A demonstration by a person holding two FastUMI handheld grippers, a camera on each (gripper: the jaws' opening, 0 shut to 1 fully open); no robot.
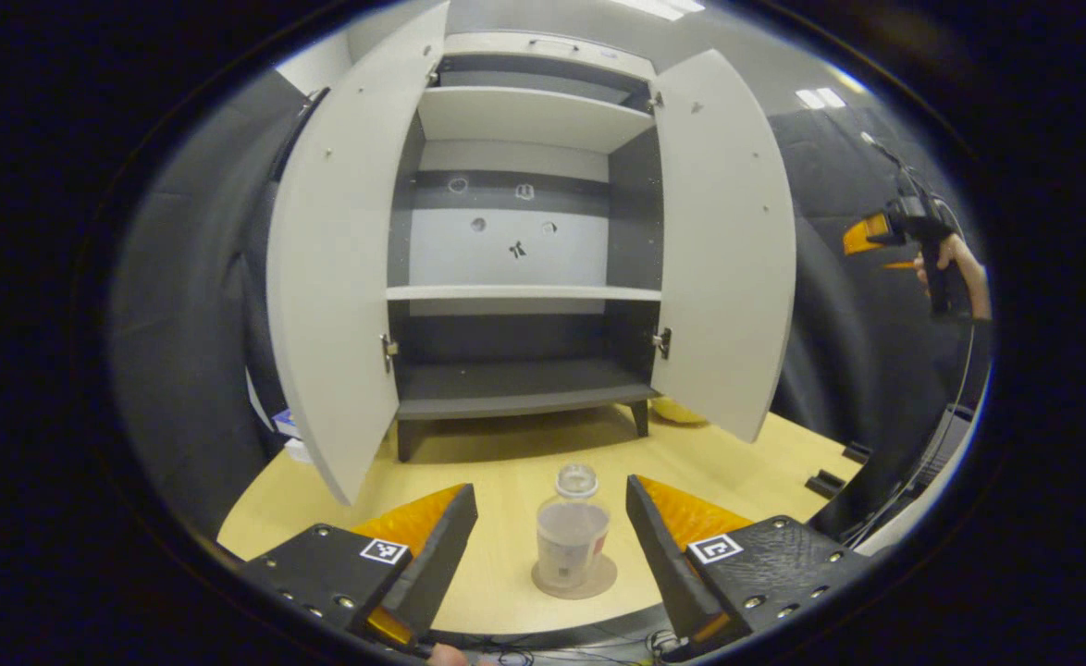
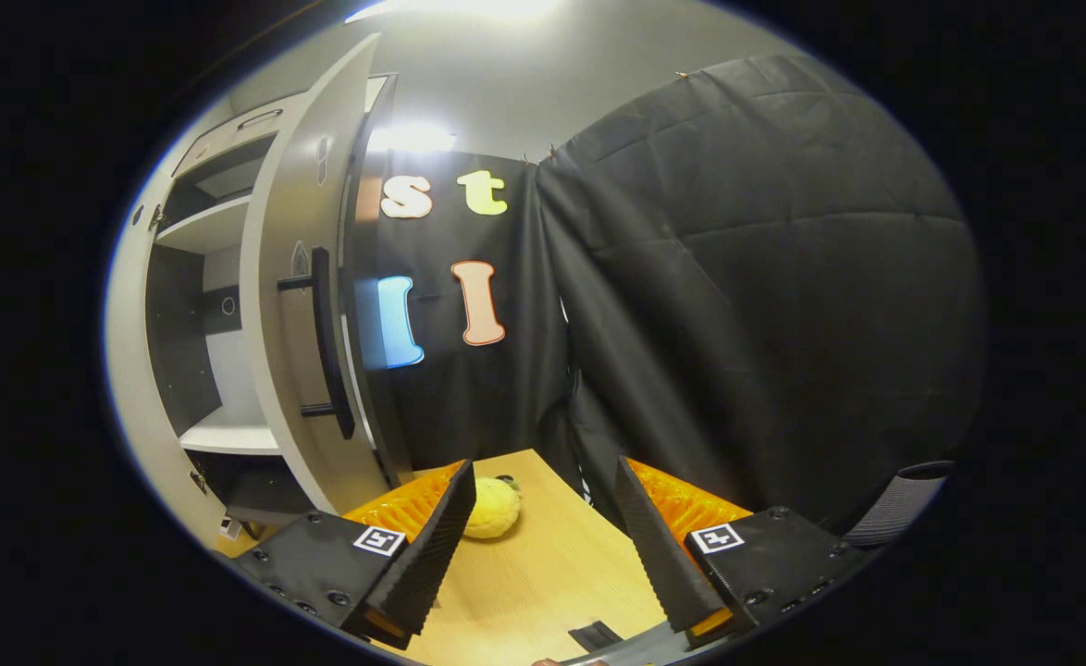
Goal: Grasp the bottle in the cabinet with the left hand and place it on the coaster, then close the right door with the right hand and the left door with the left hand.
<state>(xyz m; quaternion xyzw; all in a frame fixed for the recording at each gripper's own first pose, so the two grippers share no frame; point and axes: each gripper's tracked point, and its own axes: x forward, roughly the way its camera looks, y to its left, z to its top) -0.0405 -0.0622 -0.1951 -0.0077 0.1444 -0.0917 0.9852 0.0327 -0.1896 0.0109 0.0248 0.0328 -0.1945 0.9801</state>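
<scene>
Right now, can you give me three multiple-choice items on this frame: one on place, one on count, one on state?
1. Where does the bottle stand?
A. On the cabinet's lowest shelf
B. On the coaster on the table
C. Held in the right tongs

2. How many cabinet doors stand open?
A. None
B. One
C. Two

3. How are the left tongs set?
A. Open, a finger on each side of the bottle, neither touching it
B. Shut on the bottle
C. Shut on the coaster

Answers:
1 B: the bottle sits upright on the round coaster on the wooden table, in front of the cabinet.
2 C: the left door and the right door are both swung wide.
3 A: table shows between each finger and the bottle.
</scene>
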